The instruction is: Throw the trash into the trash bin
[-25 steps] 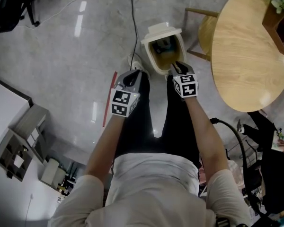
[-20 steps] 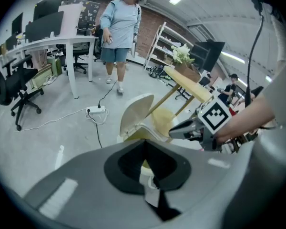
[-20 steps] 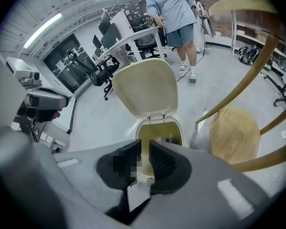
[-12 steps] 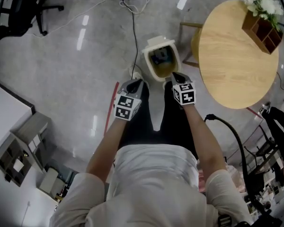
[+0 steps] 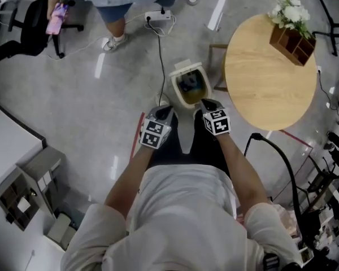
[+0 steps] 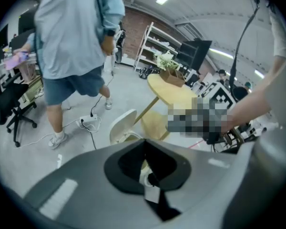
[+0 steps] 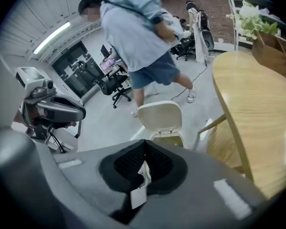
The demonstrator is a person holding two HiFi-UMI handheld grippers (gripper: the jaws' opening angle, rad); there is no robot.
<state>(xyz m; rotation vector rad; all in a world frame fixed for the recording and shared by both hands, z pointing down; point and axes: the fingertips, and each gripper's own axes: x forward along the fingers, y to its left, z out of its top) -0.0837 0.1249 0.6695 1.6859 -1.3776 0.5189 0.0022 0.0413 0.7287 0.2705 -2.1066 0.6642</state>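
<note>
Progress: looked about done | trash (image 5: 192,82) lay inside the open-lidded trash bin (image 5: 174,88) | your left gripper (image 6: 144,143) and right gripper (image 7: 144,146): jaws pressed together, holding nothing, poised near the bin | left: nothing evident

The left forearm (image 5: 130,171) and the right forearm (image 5: 237,162) reach forward and down from the torso, roughly parallel and a little apart. Each ends in a grey hand-held tool that slants steeply downward with its marker cube (image 5: 154,134) uppermost. The right tongs (image 5: 207,103) are closed, their dark pads meeting at the tip with nothing pinched between them. The left tongs (image 5: 164,112) look closed as well, pads touching at the tip, though the blur low in their gap makes this less certain.
</note>
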